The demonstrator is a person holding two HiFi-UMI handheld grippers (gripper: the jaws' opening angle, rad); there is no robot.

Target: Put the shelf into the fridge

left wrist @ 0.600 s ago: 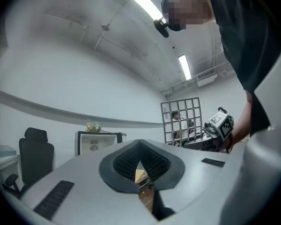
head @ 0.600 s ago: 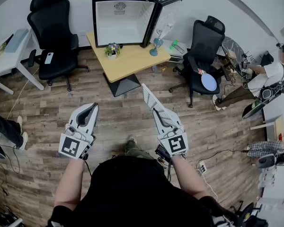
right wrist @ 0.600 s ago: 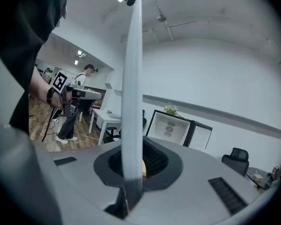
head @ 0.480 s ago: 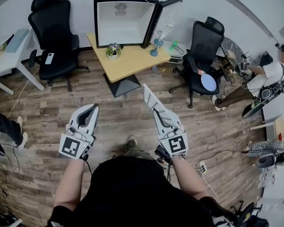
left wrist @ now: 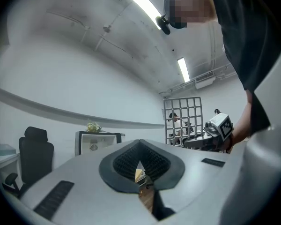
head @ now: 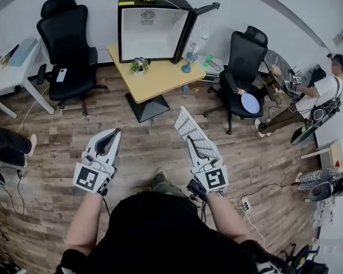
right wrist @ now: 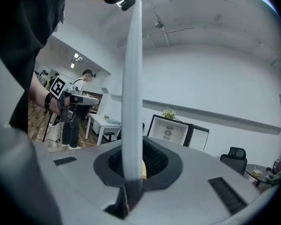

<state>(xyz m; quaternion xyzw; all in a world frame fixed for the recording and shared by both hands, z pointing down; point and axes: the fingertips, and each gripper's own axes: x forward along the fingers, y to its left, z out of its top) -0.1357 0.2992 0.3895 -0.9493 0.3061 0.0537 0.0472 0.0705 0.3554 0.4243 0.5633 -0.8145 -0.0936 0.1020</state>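
1. Jaws of my right gripper [head: 201,153] are clamped on the near edge of the shelf [head: 188,127], a white wire grid that tilts up and away ahead of me.
2. My left gripper [head: 106,140] has its jaws together with nothing between them. It hangs level with the right one, well apart from the shelf.
3. The fridge [head: 152,29] stands well ahead with its door [head: 199,21] swung open. The yellow table [head: 160,79] lies between us.
4. Step in hand, as I judge it: carrying the shelf to the fridge.
5. The next move calls for walking closer, turning the shelf flat and lining it up with the opening.

Bright overhead striplight, strong fisheye edges
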